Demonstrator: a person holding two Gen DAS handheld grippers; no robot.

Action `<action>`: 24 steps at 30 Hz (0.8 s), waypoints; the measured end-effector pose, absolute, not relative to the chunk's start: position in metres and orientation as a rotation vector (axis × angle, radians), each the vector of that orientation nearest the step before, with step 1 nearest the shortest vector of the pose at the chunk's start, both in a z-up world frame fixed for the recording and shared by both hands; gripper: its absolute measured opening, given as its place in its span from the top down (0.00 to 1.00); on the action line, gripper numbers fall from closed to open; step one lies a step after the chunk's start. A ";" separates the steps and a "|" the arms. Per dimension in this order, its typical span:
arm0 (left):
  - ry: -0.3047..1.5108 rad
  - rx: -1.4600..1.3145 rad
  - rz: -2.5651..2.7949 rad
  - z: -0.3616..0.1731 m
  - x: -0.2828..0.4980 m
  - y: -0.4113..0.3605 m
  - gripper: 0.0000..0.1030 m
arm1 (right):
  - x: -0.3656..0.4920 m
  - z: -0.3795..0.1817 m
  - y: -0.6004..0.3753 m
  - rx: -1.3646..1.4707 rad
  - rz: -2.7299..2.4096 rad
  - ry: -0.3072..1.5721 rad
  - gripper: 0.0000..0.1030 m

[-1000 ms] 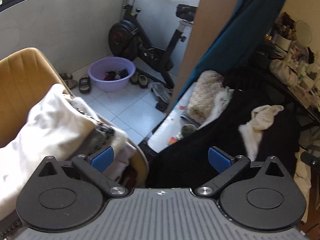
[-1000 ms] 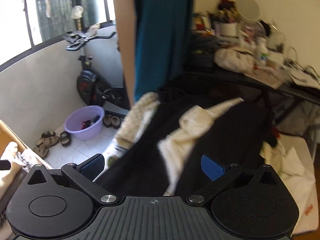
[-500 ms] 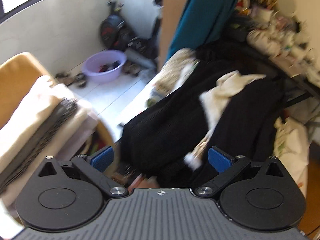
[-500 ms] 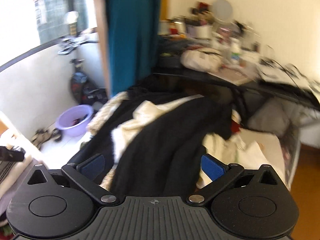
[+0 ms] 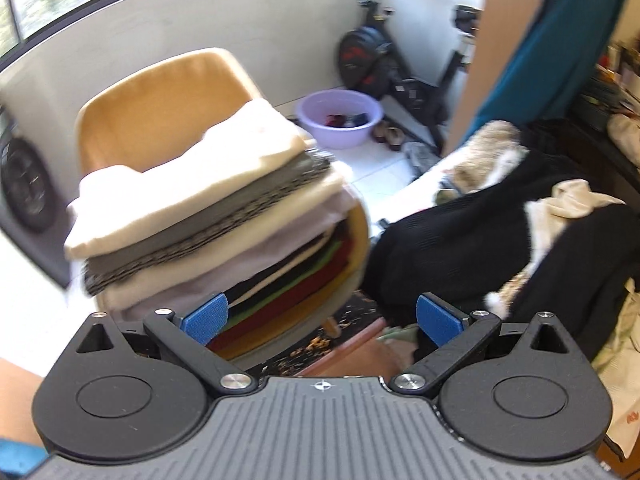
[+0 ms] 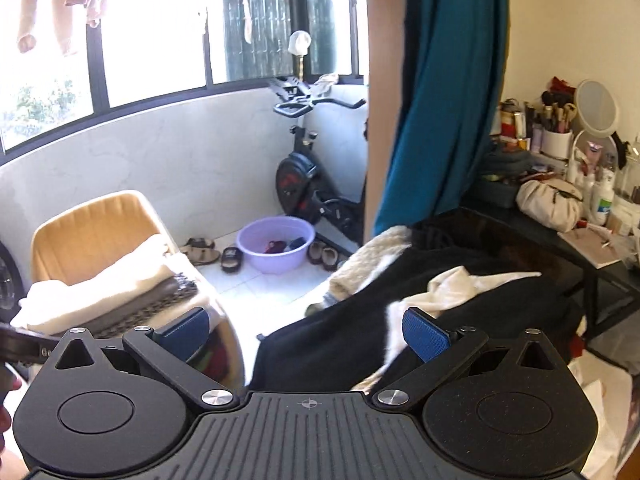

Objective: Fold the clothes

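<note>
Sunlit balcony tiles and a cluttered bedroom frame the scene, with an exercise bike (image 6: 308, 184) against the pale wall and a lilac basin (image 6: 275, 243) of small items beside pairs of sandals. At left, a stack of folded clothes (image 5: 208, 216) — cream on top, a grey knit below it, then pale, black, green and red layers — sits on a mustard chair (image 5: 160, 100). The left gripper (image 5: 322, 316) hangs with its blue pads spread wide and nothing between them; the stack lies just ahead of its left finger. The right gripper (image 6: 306, 334) is likewise spread and empty. Ahead of it, and to the right of the left gripper, a heap of unfolded laundry lies on the bed: a black garment (image 6: 340, 340) with a cream garment (image 6: 460, 284) draped over it. A teal curtain (image 6: 444, 92) hangs behind, and a dark desk (image 6: 560, 240) crowded with bottles and brushes stands at right.
</note>
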State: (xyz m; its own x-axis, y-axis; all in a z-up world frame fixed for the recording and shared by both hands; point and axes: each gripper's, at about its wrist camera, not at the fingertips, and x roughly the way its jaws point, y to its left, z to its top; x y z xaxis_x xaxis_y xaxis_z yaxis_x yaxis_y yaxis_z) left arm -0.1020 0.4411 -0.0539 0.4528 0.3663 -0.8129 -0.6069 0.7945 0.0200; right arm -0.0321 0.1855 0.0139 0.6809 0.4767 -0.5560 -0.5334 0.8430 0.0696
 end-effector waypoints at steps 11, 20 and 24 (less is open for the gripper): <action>0.905 -0.344 0.769 -0.035 -0.187 0.433 0.00 | -0.087 0.017 0.252 -0.208 0.709 0.639 0.01; 0.848 -0.412 0.926 -0.023 -0.206 0.330 0.00 | -0.081 0.018 0.200 -0.279 0.817 0.612 0.01; 0.854 -0.443 0.990 -0.023 -0.206 0.282 0.00 | -0.076 0.015 0.157 -0.273 0.869 0.593 0.01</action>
State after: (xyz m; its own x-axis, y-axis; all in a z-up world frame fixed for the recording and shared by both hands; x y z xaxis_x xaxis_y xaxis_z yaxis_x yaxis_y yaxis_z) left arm -0.2064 0.2816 -0.0228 0.2726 0.5429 -0.7943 -0.8651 0.4996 0.0445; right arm -0.0761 0.1567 0.0146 0.4990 0.6342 -0.5906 -0.7810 0.6245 0.0107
